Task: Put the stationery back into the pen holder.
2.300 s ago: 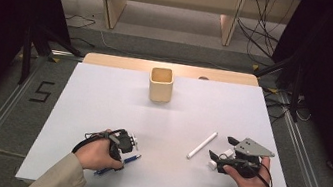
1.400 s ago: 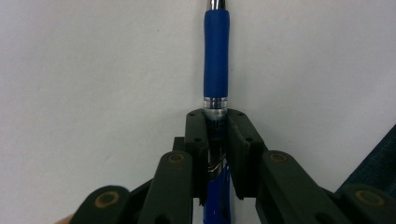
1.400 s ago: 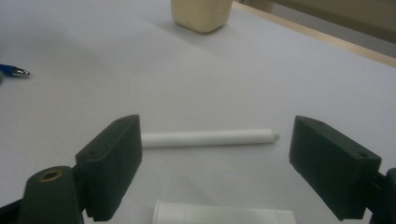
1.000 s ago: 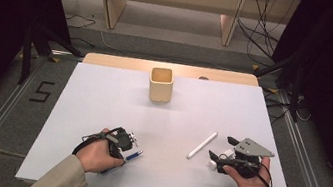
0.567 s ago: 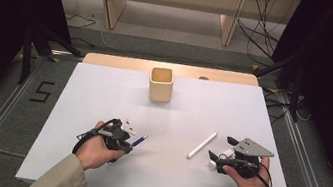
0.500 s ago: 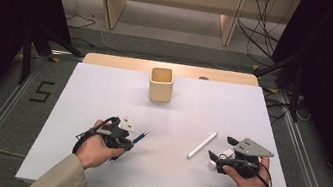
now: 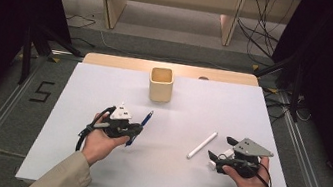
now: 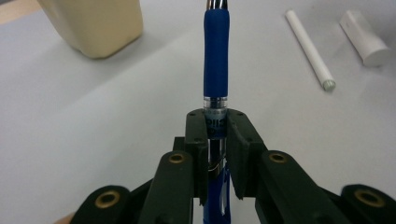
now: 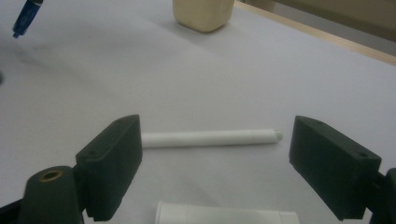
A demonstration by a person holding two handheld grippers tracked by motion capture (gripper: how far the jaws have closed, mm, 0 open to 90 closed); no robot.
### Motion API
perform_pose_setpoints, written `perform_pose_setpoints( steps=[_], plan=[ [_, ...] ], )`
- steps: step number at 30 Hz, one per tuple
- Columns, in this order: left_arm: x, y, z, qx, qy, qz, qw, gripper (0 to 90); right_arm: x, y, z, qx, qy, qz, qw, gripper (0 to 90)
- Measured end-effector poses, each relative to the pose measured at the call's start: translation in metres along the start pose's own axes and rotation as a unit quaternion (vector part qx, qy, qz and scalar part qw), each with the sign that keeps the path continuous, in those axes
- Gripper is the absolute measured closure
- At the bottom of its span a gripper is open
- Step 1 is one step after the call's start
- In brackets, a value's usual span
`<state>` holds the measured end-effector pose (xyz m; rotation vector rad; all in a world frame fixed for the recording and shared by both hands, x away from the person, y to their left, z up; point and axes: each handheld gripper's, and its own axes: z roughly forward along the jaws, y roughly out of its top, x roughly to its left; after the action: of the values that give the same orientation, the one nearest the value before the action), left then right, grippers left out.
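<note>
— What does the left gripper (image 8: 217, 135) have between its jaws?

— A blue pen (image 8: 216, 70). The jaws are nearly closed and clamp its clear section, just below a dark blue rubbery grip sleeve; printed lettering shows through the clear part, and a silver tip sits at the far end.

— Where is the pen over the table?

— In the high view it sticks out of the left gripper (image 7: 134, 131) at a slant, tip aimed up the white table sheet (image 7: 76, 109) towards the beige cup (image 7: 161, 83), which stands well apart near the far edge. The pen (image 7: 141, 126) looks lifted off the sheet.

— And the other hand?

— The right gripper (image 9: 215, 154) has its jaws spread wide with nothing held. A white stick (image 9: 210, 138) lies flat on the sheet between and beyond them, untouched. A second white cylinder (image 9: 224, 217) lies just under the jaws, closer in.

— Is the right gripper resting on the table?

— It sits low by the near right edge in the high view (image 7: 217, 158); whether it touches the sheet I cannot tell.
</note>
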<state>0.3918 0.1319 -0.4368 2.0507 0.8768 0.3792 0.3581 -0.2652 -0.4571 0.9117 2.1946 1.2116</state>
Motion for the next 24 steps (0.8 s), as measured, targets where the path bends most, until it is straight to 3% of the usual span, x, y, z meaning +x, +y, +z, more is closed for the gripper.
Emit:
perform_pose_setpoints(
  steps=[5,9,15,24],
  plan=[
    [0.005,0.007,0.005,-0.038,0.018,-0.007,0.9991,79.6,0.0,0.0,0.0,-0.001,0.0,0.001,1.0,18.0],
    [0.011,0.013,0.011,-0.074,0.031,-0.019,0.9966,79.6,0.0,0.0,0.0,0.0,0.0,0.0,1.0,18.0],
    [0.016,0.023,0.019,-0.103,0.063,-0.024,0.9924,79.6,0.0,0.0,0.001,0.0,0.001,0.0,1.0,18.0],
    [0.03,0.051,0.033,-0.127,0.087,-0.03,0.9877,79.6,0.0,0.0,0.002,0.001,0.003,-0.002,1.0,18.0]
  ],
)
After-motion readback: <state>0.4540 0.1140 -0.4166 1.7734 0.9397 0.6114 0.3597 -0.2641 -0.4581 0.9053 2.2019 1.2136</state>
